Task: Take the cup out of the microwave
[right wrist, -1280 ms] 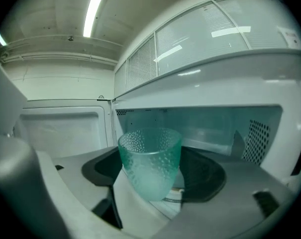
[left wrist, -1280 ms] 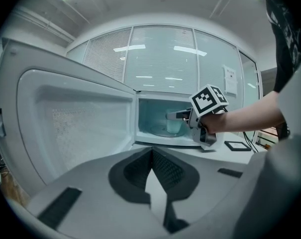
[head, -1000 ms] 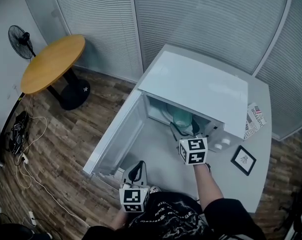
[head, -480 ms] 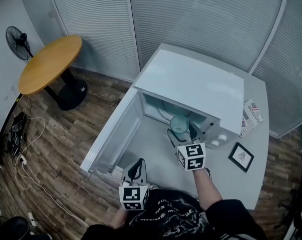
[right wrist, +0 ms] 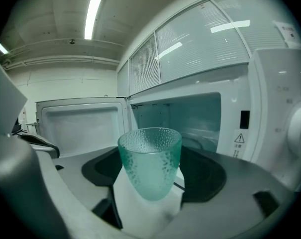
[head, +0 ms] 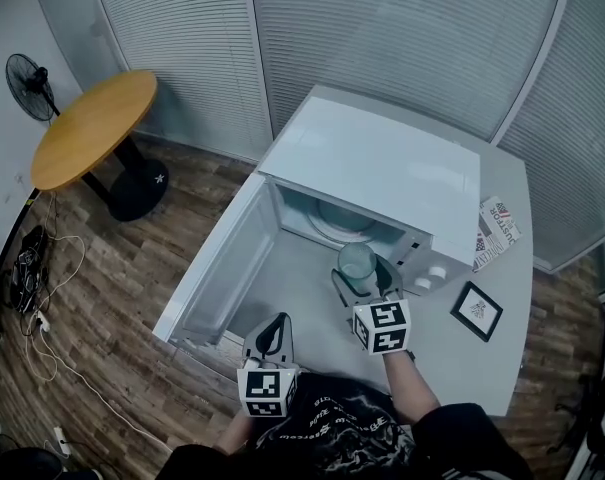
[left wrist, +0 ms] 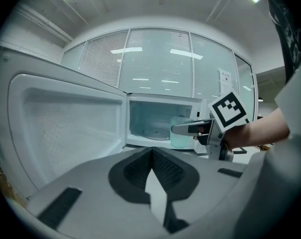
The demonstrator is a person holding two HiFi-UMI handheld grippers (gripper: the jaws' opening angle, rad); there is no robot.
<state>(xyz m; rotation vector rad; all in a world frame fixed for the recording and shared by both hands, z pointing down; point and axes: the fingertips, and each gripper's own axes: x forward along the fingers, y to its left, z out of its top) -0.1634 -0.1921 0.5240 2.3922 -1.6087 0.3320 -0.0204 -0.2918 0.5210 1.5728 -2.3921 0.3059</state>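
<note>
Right gripper (head: 363, 280) clamped on upright pale green dimpled glass cup (right wrist: 150, 163), just outside open white microwave (head: 382, 168), over grey table (head: 477, 363). Left gripper (left wrist: 151, 158) jaws together, empty.

Booklet (head: 494, 230) print too small to read; framed picture (head: 476, 310) likewise.

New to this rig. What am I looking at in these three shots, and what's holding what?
No robot: a person holds a two-jaw gripper in each hand. The top-down picture comes from a head camera; the other two from cameras riding on each gripper. The right gripper is closed on a pale green dimpled glass cup, held upright just in front of the white microwave, whose door stands open. The left gripper hangs low, jaws together, empty. The microwave sits on a grey counter, beside a small black-framed picture and a folded printed paper.
</note>
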